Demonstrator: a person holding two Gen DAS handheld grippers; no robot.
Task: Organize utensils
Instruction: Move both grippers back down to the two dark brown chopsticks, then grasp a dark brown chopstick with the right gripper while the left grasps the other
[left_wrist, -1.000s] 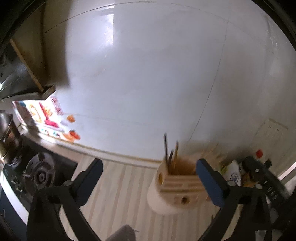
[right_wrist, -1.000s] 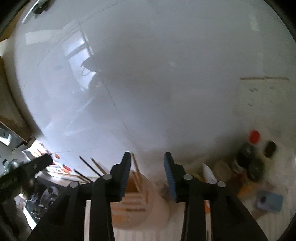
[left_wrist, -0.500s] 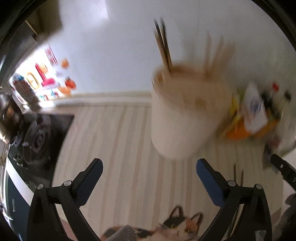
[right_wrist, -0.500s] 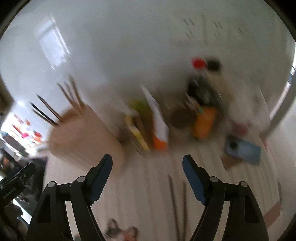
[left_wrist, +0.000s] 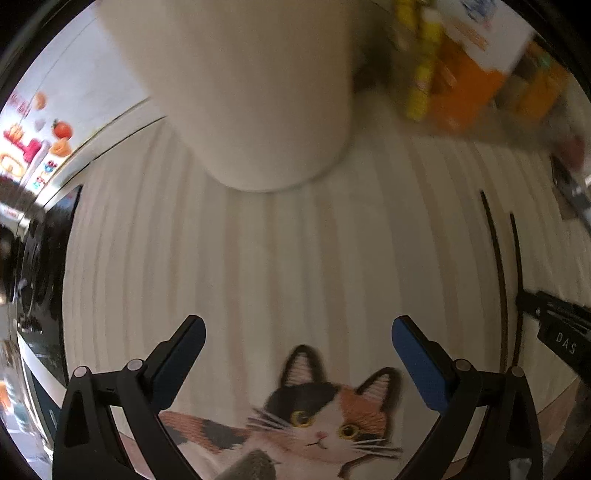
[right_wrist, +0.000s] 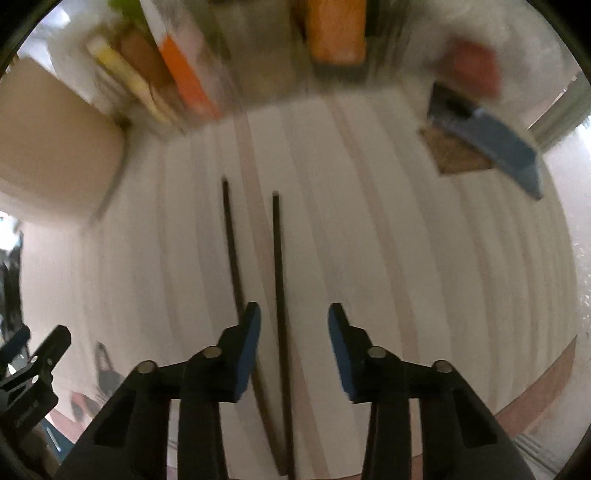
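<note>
Two dark chopsticks lie side by side on the pale striped counter; in the left wrist view the chopsticks show at the right. My right gripper points down over them. Its jaws are closing, one chopstick runs between them untouched, and the other passes under the left finger. My left gripper stands wide open above a cat picture, holding nothing. The white utensil holder stands just beyond it; the holder is left of the chopsticks.
Blurred orange and yellow packets crowd the back of the counter. A blue flat object rests on a cork square at the right. A black stove borders the counter's left edge.
Both grippers tipped down from the white wall and sank toward the counter. The right jaws widened, then narrowed, and now straddle a chopstick. The left jaws stayed wide.
</note>
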